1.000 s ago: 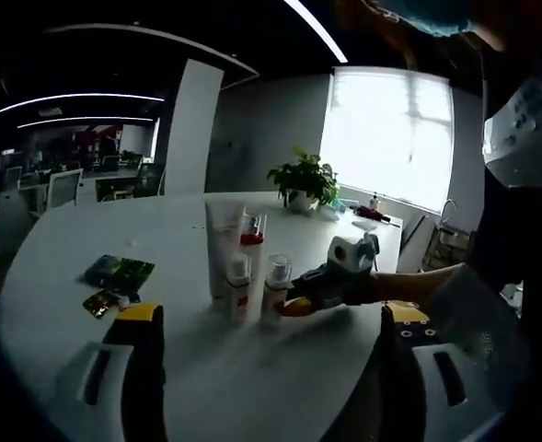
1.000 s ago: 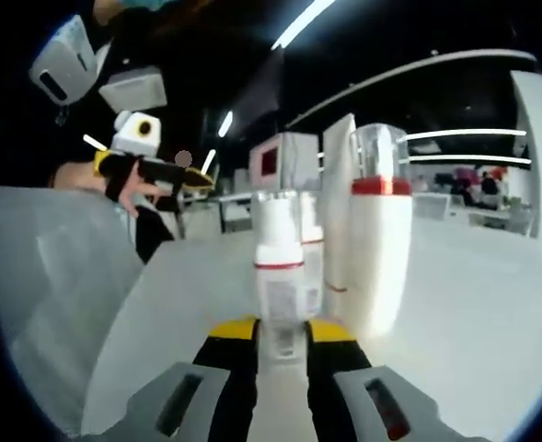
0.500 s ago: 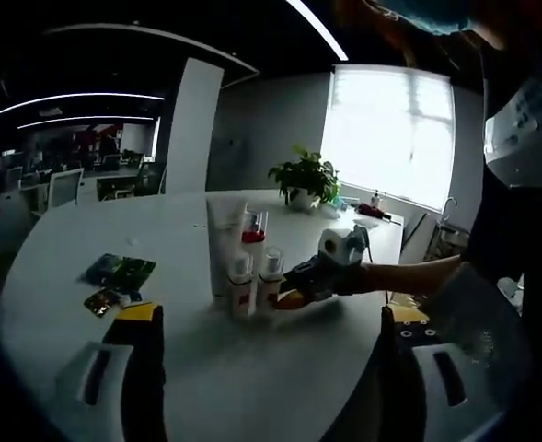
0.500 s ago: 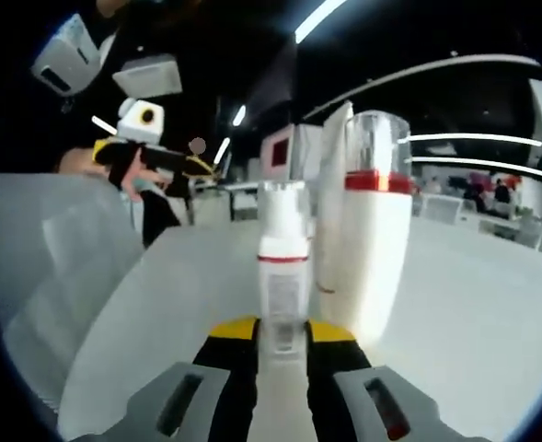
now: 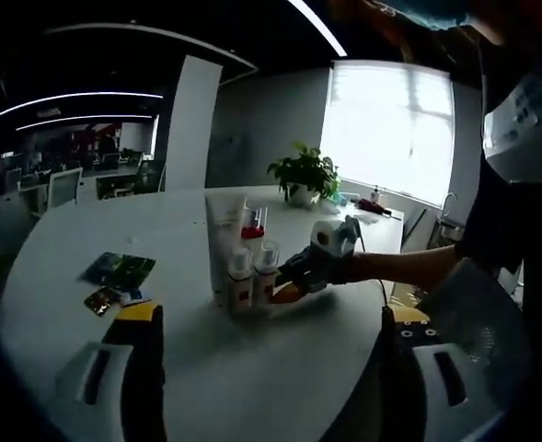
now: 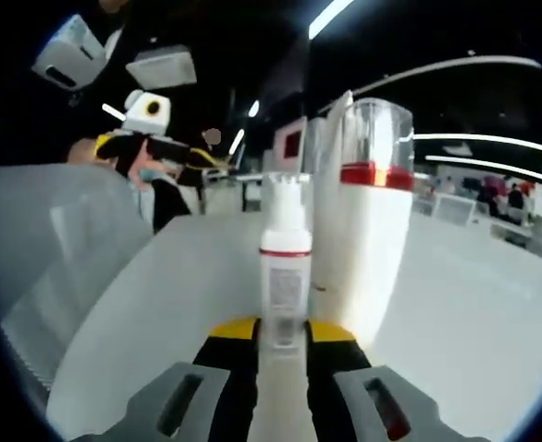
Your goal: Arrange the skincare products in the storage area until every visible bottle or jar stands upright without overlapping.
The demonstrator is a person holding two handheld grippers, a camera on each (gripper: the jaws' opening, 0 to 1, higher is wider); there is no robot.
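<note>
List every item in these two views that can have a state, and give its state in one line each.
Small pump bottle: upright, clamped at its base.
Red-banded bottle: upright.
White tube: upright.
Second small bottle: upright.
Right gripper: shut on the small pump bottle.
Left gripper: open.

On the table (image 5: 86, 239), two small bottles (image 5: 252, 276) stand side by side before a tall tube (image 5: 223, 230) and pump bottle (image 5: 252, 230); sachets (image 5: 116, 276) lie left, a potted plant (image 5: 305, 177) behind.
</note>
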